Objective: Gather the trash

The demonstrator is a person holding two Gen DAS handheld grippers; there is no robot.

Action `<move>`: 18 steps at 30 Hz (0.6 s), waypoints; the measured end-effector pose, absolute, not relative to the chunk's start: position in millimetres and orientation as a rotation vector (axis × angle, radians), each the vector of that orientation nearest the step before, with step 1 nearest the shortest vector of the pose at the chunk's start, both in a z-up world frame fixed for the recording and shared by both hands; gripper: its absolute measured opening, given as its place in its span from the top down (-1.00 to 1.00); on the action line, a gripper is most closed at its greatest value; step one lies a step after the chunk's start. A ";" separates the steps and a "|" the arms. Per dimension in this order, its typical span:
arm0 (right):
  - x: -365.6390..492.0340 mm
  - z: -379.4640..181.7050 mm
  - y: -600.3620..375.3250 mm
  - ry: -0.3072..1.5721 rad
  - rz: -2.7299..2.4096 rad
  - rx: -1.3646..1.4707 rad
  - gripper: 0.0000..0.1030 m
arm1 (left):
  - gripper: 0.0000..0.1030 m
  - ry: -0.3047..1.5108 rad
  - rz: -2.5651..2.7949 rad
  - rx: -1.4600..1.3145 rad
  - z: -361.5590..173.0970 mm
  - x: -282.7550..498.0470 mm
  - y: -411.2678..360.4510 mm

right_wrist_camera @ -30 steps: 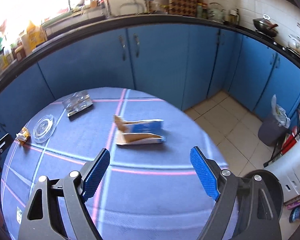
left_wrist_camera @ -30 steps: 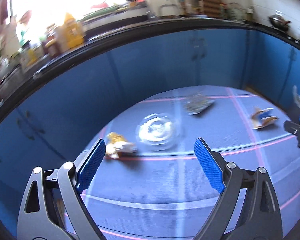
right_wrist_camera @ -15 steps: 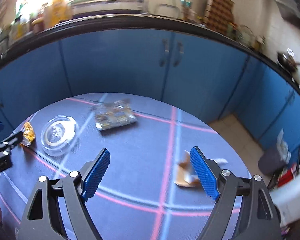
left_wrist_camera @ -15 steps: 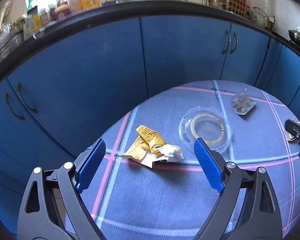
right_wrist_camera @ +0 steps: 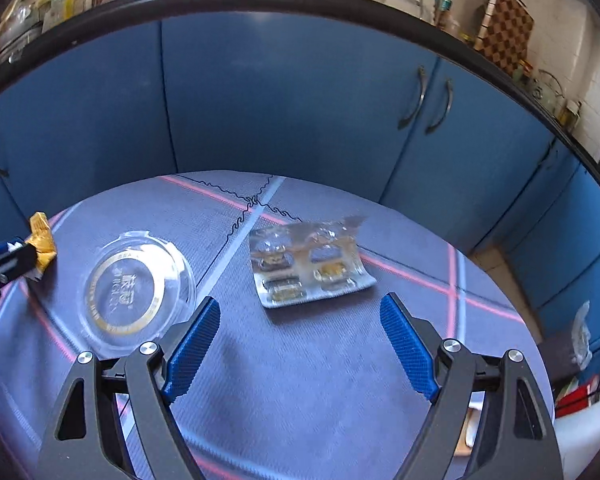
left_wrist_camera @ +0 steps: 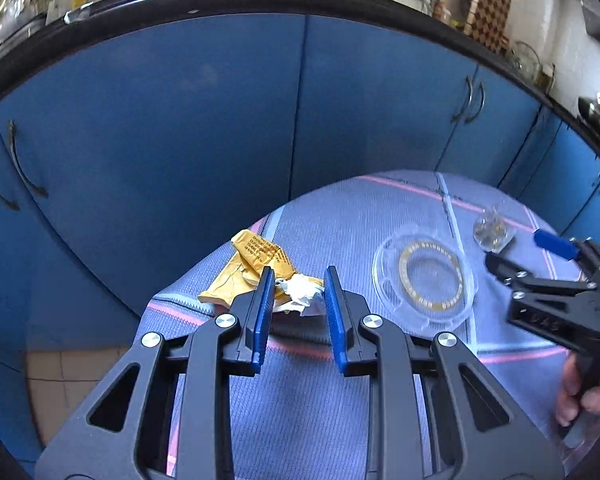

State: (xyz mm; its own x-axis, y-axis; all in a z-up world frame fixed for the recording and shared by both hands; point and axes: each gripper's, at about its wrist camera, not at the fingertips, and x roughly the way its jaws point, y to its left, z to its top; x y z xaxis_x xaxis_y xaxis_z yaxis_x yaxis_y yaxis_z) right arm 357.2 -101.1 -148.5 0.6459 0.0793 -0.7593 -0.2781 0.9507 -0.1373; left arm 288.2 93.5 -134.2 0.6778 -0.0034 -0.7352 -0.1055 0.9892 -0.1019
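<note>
A crumpled yellow wrapper (left_wrist_camera: pixel 256 268) with white paper lies at the left edge of the round blue-cloth table (left_wrist_camera: pixel 380 208). My left gripper (left_wrist_camera: pixel 298 292) has its jaws narrowed around the wrapper's white end; it also shows in the right wrist view (right_wrist_camera: pixel 42 242). A clear round plastic lid (left_wrist_camera: pixel 424 280) with a gold ring lies to its right, seen too in the right wrist view (right_wrist_camera: pixel 134 292). A clear plastic blister tray (right_wrist_camera: pixel 308 264) lies just ahead of my right gripper (right_wrist_camera: pixel 300 328), which is open and empty above the cloth.
Blue kitchen cabinets (right_wrist_camera: pixel 280 100) curve behind the table under a cluttered black counter. Tiled floor (left_wrist_camera: pixel 68 384) shows left of the table. A bin with a bag (right_wrist_camera: pixel 580 340) stands on the floor at the right.
My left gripper moved forward onto the yellow wrapper and its jaws closed in around it. My right gripper swung left, from the cardboard scrap to over the blister tray.
</note>
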 end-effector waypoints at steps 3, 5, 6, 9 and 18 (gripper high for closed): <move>365.8 -153.3 -101.8 0.874 0.220 -0.239 -0.07 | 0.49 0.817 0.061 -0.143 -134.0 289.8 93.6; 367.9 -153.5 -103.9 0.880 0.254 -0.208 0.22 | 0.49 0.820 0.058 -0.137 -133.7 289.0 92.7; 368.3 -153.4 -104.0 0.884 0.265 -0.206 0.41 | 0.49 0.820 0.057 -0.134 -133.4 288.5 92.4; 367.9 -153.1 -106.9 0.906 0.288 -0.181 0.90 | 0.49 0.818 0.052 -0.134 -132.5 286.7 89.5; 354.0 -143.8 -119.0 0.901 0.354 -0.117 0.98 | 0.49 0.817 0.046 -0.134 -129.3 283.9 85.7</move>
State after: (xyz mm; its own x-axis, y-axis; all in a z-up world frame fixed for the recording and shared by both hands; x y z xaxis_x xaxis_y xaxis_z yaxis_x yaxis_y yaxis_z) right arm 354.0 -119.0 -143.8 0.5677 0.2519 -0.7838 -0.3491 0.9358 0.0478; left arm 283.9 85.7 -129.3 0.6836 -0.0110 -0.7298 -0.0922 0.9906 -0.1013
